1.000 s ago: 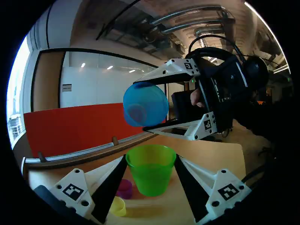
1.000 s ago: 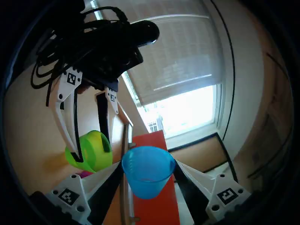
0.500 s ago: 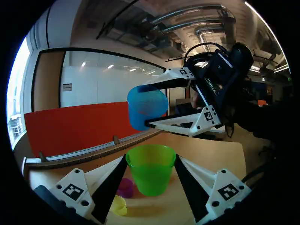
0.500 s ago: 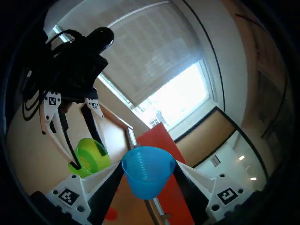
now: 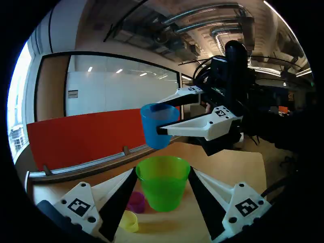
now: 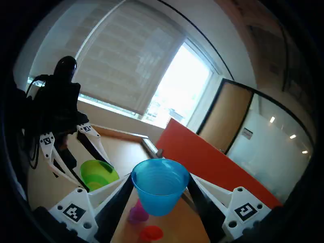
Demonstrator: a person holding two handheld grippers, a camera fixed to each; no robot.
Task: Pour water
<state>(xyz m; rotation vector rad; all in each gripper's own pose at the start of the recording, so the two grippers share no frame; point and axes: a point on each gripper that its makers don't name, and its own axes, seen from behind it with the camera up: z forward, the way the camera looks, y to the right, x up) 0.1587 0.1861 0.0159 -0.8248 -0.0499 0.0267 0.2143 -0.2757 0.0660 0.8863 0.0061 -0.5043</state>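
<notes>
A green cup [image 5: 163, 187] stands upright between the fingers of my left gripper [image 5: 162, 174], which is shut on it just above the wooden table [image 5: 243, 166]. Higher up and a little behind it hangs a blue cup [image 5: 157, 125], nearly upright, with my right gripper [image 5: 158, 117] shut on it. In the right gripper view the blue cup [image 6: 160, 190] sits in my right gripper [image 6: 160, 178], and the left gripper [image 6: 97, 178] holds the green cup [image 6: 97, 175] lower left. I cannot tell whether either cup holds water.
A small purple cup [image 5: 135, 202] and a small yellow cup [image 5: 127, 222] stand on the table by the left fingers. The right gripper view shows the purple cup [image 6: 139, 212] and a red cup [image 6: 151, 233] below the blue cup. An orange wall panel [image 5: 81, 137] borders the table's far edge.
The right gripper has turned the blue cup from tipped on its side above the green cup back to nearly upright. The left gripper and green cup have stayed in place.
</notes>
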